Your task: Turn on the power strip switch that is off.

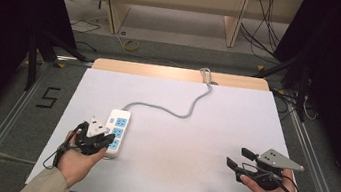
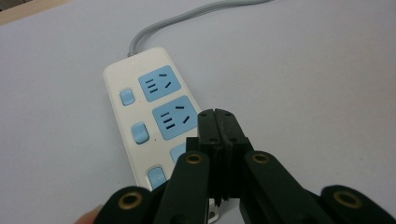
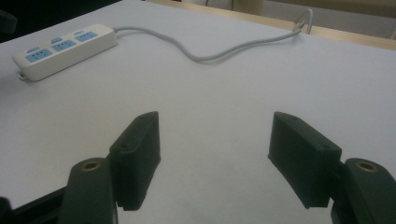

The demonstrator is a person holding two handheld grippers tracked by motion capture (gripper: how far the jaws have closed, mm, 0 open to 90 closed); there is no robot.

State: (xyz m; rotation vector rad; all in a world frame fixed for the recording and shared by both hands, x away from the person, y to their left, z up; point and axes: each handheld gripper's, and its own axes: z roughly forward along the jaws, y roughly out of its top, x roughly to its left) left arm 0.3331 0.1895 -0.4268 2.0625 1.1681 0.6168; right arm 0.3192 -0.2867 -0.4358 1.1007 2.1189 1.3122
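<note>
Power strip [image 2: 154, 116] under closed jaws

Black hand-held gripper [image 1: 238, 162], brass screws, beige sleeve [image 1: 47, 185]

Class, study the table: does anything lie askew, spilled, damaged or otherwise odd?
Nothing stands out. The white power strip lies flat on the table, its grey cable trailing off the far edge. The left claw is shut just above the strip; the right claw is open over bare tabletop.
</note>
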